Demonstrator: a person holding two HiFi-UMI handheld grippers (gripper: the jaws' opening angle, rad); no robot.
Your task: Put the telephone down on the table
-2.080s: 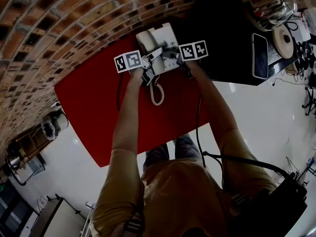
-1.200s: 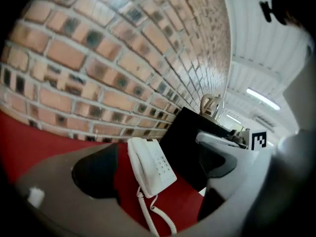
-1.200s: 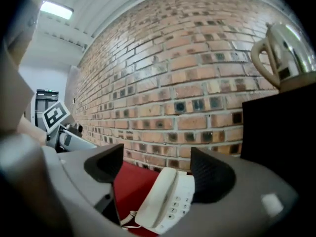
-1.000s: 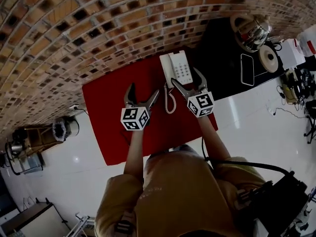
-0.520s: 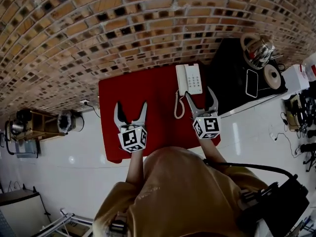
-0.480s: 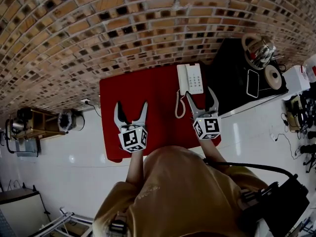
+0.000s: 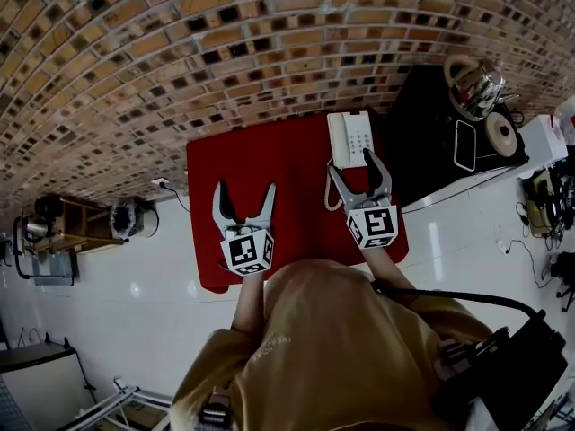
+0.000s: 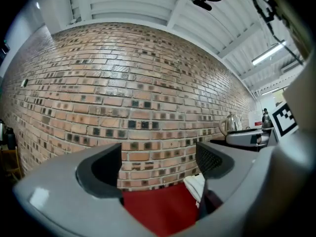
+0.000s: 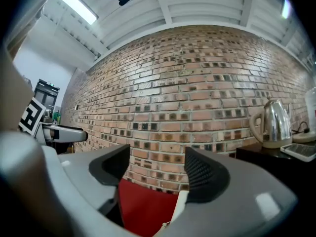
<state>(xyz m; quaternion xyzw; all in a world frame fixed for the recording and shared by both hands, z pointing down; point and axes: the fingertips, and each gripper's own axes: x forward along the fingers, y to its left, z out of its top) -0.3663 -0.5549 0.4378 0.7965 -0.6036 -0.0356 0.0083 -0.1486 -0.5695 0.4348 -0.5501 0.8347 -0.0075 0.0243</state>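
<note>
The white telephone (image 7: 350, 139) lies on the red table (image 7: 269, 178) near its far right corner, handset on the cradle and coiled cord trailing off its near left side. My right gripper (image 7: 355, 164) hovers just short of the phone, level, apart from it; its jaws are closing with nothing between them. My left gripper (image 7: 244, 191) hangs over the table's middle, open and empty. In the left gripper view the left gripper (image 8: 158, 159) frames the brick wall, with the phone's edge (image 8: 195, 186) low right. The right gripper (image 9: 155, 169) shows a strip of the telephone (image 9: 177, 206) below.
A brick wall (image 7: 225, 52) runs along the far side of the table. To the right stands a black table (image 7: 431, 142) with a steel kettle (image 7: 473, 83), a flat dark device (image 7: 467, 145) and a round disc (image 7: 500, 133). A low shelf (image 7: 54, 232) stands left on the white floor.
Both grippers have drawn back from the telephone toward the person and risen; the phone stays on the table. The right jaws stand narrower than a second ago.
</note>
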